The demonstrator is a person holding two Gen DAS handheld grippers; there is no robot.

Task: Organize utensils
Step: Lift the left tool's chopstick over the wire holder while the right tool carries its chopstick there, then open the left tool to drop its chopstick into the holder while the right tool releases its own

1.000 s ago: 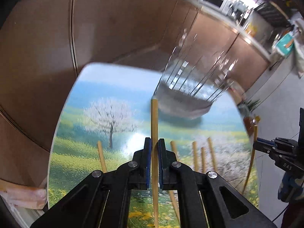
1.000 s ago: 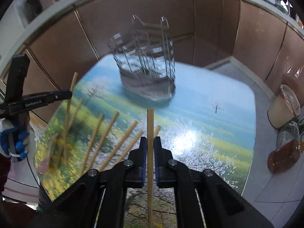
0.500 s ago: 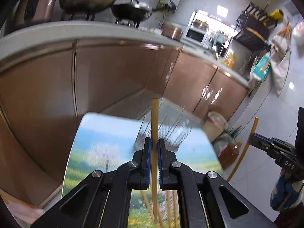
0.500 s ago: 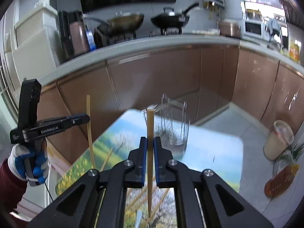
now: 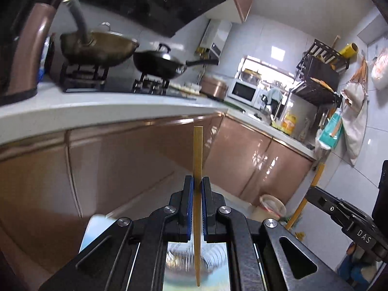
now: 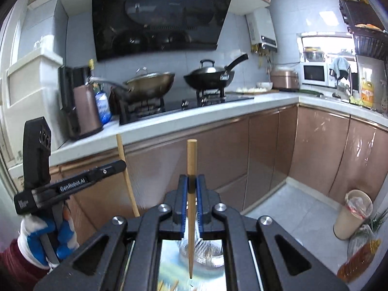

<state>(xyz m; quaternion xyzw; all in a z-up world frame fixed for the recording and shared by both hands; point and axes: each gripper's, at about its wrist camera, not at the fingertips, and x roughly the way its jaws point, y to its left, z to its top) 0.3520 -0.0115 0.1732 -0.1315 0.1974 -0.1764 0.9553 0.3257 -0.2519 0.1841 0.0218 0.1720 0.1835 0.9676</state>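
Both pairs of jaws are pressed onto chopsticks. We see the left gripper [image 5: 197, 189] pinching a flat-sided chopstick [image 5: 198, 150] between its blue pads [image 5: 189, 208], the stick upright, its square top standing above the fingers and its lower end running down between them. We see the right gripper [image 6: 191, 186] pinching a round chopstick [image 6: 191, 160] in the same manner, upright, its blunt top above the jaws and its tapered tip below.

Under each gripper we see a wire holder [image 6: 201, 249], blurred, on a table [image 5: 97, 230] with a printed landscape top; each stick's lower tip appears over the holder in its own view, though we cannot tell whether either tip is inside it. At the bottom edge of the right view we see more chopsticks [image 6: 167, 286] lying on the table, blurred.

Each gripper also appears in the other's view. In the right view, the left one stands at the left edge, held by a gloved hand [image 6: 46, 237] in blue and white above a dark red sleeve [image 6: 14, 264], its stick rising in front of the cabinets.

Beyond, we see a white counter [image 6: 266, 99] over brown cabinets [image 6: 315, 150], two woks [image 6: 150, 82] on a stove beneath a black hood [image 6: 160, 17], a microwave [image 6: 314, 72], and a bin [image 6: 351, 213] on the tiled floor by the corner cabinets.
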